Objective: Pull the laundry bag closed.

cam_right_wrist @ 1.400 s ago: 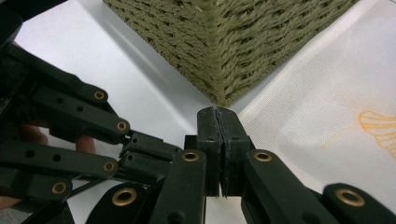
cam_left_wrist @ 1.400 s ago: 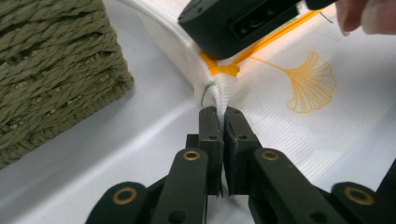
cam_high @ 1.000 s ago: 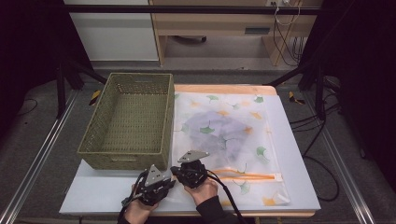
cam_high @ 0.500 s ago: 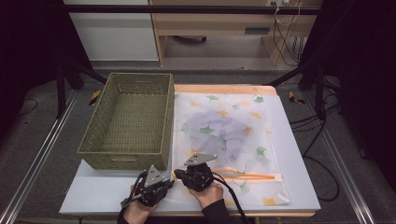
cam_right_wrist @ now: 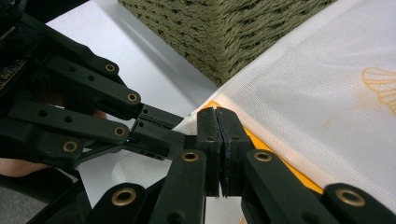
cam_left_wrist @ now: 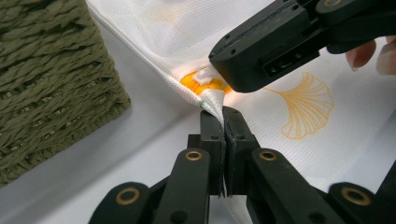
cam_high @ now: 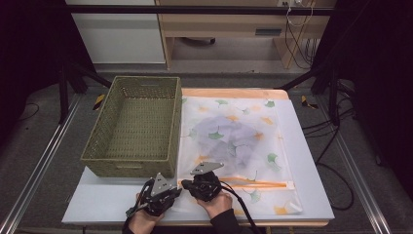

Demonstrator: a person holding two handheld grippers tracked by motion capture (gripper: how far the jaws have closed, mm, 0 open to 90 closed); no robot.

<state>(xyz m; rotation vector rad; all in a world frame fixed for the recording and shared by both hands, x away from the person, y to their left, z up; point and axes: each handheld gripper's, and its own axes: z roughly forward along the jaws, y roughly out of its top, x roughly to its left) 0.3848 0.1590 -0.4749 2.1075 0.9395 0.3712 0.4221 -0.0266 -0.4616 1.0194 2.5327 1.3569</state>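
At six o'clock on the table, both grippers meet at the near left corner of the mesh bag (cam_high: 234, 146). The left gripper (cam_left_wrist: 223, 112) has its jaws pressed together on a pinch of the bag's white edge, right beside the orange zipper end (cam_left_wrist: 205, 83). The right gripper (cam_right_wrist: 218, 112) is likewise clamped tight, its jaws closed at the start of the orange zipper (cam_high: 253, 184); whether it holds the pull tab or just fabric I cannot tell.

My reading is that the step in hand is opening the bag: one gripper anchors the corner while the other readies to draw the slider. The next move likely calls for the right gripper to pull toward three o'clock along the zipper, with the left holding firm against the tug.

Inside the bag, toward twelve o'clock, lies a grey bundle of cloth (cam_high: 229, 139). The woven basket (cam_high: 134, 129) stands at about ten o'clock, just beside the bag's left edge and near the left gripper. The two grippers sit very close, so they could knock each other.
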